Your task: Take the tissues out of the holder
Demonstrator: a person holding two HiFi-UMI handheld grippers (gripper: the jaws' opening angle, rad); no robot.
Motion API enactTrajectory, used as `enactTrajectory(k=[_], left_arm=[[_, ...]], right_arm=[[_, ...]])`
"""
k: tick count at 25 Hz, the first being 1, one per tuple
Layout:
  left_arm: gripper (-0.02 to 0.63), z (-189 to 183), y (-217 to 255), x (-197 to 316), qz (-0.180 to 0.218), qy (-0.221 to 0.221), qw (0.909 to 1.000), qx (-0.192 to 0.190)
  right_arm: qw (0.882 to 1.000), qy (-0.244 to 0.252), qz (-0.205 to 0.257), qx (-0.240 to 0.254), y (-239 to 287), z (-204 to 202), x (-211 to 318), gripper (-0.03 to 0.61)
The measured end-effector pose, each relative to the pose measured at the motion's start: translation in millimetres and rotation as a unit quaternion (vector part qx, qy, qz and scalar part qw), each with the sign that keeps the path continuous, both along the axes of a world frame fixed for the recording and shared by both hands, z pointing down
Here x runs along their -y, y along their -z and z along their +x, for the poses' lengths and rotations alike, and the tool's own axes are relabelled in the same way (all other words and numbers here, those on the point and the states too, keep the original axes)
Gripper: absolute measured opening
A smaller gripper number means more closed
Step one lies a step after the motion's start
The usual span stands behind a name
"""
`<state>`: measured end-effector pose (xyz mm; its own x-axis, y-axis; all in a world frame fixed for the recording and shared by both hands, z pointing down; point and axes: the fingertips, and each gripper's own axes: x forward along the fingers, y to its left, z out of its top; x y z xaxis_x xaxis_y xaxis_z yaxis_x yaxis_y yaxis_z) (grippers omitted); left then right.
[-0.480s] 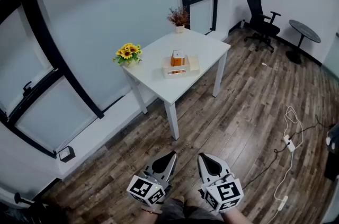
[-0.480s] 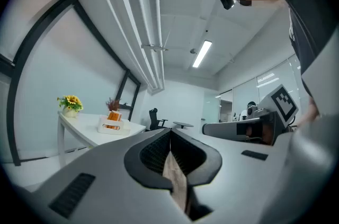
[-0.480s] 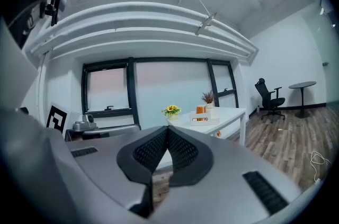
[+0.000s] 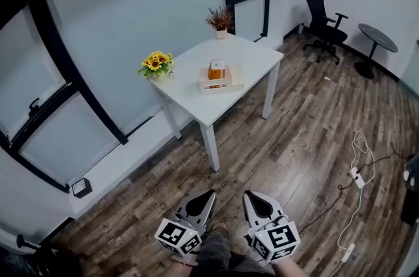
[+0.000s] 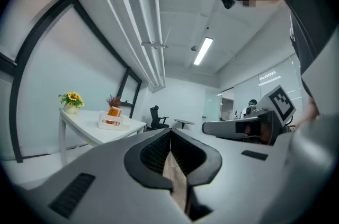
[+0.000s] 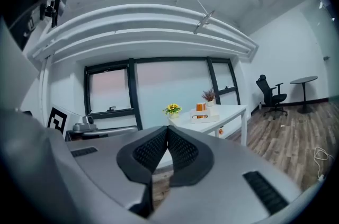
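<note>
Both grippers, the left [image 4: 204, 198] and the right [image 4: 253, 198], hang low in front of me with jaws pressed together on nothing. I see the orange tissues [image 4: 217, 71] standing in the holder [image 4: 230, 82] on the white table [image 4: 190, 97], well apart from my 2 tools.
</note>
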<state>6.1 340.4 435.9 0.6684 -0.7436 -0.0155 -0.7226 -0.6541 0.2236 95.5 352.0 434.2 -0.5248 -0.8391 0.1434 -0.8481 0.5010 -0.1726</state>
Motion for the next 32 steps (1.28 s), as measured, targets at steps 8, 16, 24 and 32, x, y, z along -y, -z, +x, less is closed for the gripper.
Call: enactTrajectory(k=[8,16,24,32], left_arm=[[0.009,12.5,-0.3,50.1,-0.002,-0.013,0.9999,0.005],[0.009,0.2,10.8,129.5,0.007,-0.02,0.9998,-0.001],[0.009,-32.3,12.0,198.5,0.012,-0.007,0.9999,-0.005],[0.009,-47.7,5.2,239.4,0.014,-0.01,0.9998,-0.012]], right_arm=[[1.0,-0.007,-0.005,0.016,-8.1,12.4,43.3,0.006],[1.0,-0.011,-0.003,0.015,-0.8,1.5,118.7,0.006],[1.0,-0.009,-0.006,0.014,-1.6,-24.5,187.2,0.006],[1.0,-0.019,-0.012,0.016,-9.2,-34.1,222.1,0.006]])
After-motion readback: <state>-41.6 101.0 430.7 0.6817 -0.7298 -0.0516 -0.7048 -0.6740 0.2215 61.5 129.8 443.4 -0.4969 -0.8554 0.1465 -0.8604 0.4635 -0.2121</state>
